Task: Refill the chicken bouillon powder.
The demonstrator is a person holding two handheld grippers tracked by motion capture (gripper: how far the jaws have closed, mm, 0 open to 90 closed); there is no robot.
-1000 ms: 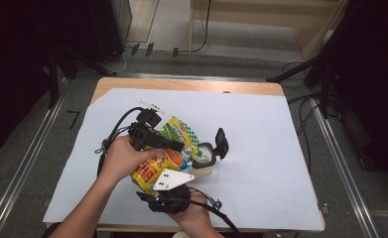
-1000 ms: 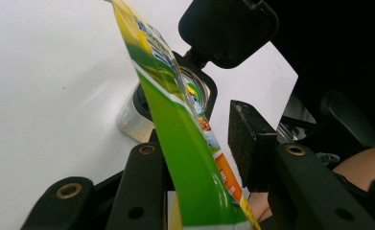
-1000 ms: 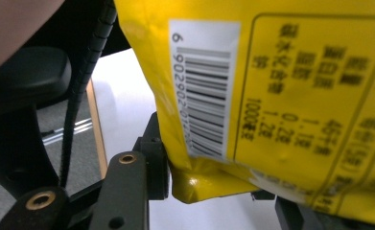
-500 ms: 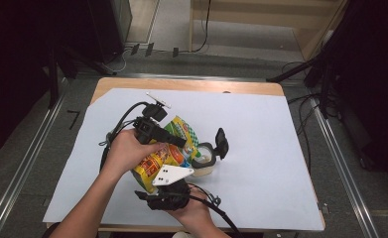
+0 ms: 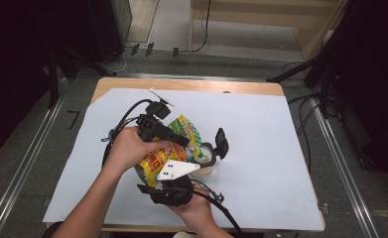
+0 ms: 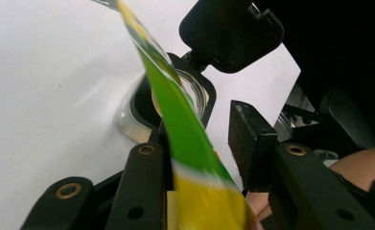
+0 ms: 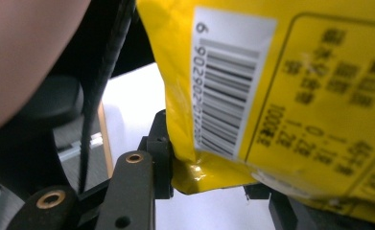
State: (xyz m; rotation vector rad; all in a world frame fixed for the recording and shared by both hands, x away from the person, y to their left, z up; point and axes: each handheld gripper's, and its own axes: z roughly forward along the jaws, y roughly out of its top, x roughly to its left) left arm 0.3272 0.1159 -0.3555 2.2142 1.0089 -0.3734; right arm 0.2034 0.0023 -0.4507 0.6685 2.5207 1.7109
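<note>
You have one yellow-and-green snack bag (image 5: 167,148) and one clear container (image 5: 205,161) with a black hinged lid (image 5: 222,143), lid up. Your left hand-held gripper (image 6: 202,143) stands spread, the bag's green edge lying against its left jaw and the container's mouth just beyond. Your right hand-held gripper (image 7: 209,184) has the bag's bottom corner between its jaws, though whether it is clenched cannot be told. White paper (image 5: 261,148) on the tabletop (image 5: 181,85) leaves open room right and behind.
</note>
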